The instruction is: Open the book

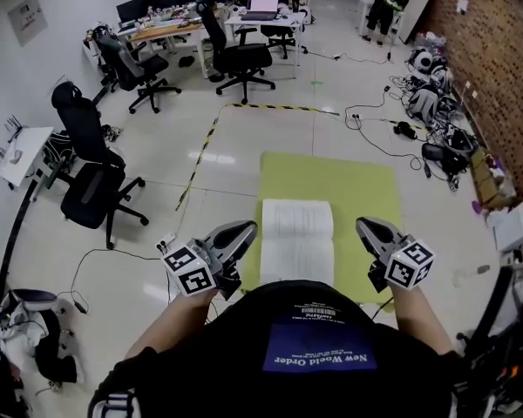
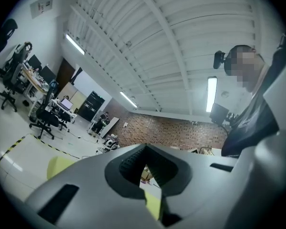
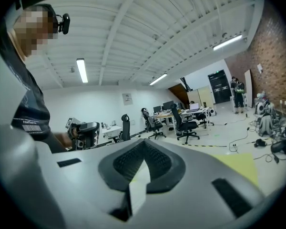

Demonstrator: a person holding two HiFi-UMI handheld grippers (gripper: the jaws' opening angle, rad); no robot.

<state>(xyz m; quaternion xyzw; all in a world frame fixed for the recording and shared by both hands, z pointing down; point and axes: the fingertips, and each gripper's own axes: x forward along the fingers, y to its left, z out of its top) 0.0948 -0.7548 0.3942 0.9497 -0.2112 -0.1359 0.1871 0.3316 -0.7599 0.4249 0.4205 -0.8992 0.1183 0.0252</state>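
Book [image 1: 297,237] is already open, lying flat on the yellow-green mat [image 1: 366,190] on the floor, white pages up. It sits toward the mat's near-left corner, with its left page close to the mat's left edge. Its near end is hidden behind the person's torso.

Left gripper [image 1: 241,232]: jaws closed, tips together, nothing between them, only a small gap behind the tips. It's held just off the mat's left edge beside the book's left page; can't tell if it touches.

Right gripper [image 1: 367,228]: same state, jaws closed and empty. It's over the mat's near-right area, clear of the book's right page.

Both point away from the person, one on each side of the book.

Around: black office chairs [image 1: 91,168], desks with monitors [image 1: 170,20] at the far end, striped floor tape [image 1: 200,151], cable clutter [image 1: 431,103] along the brick wall.
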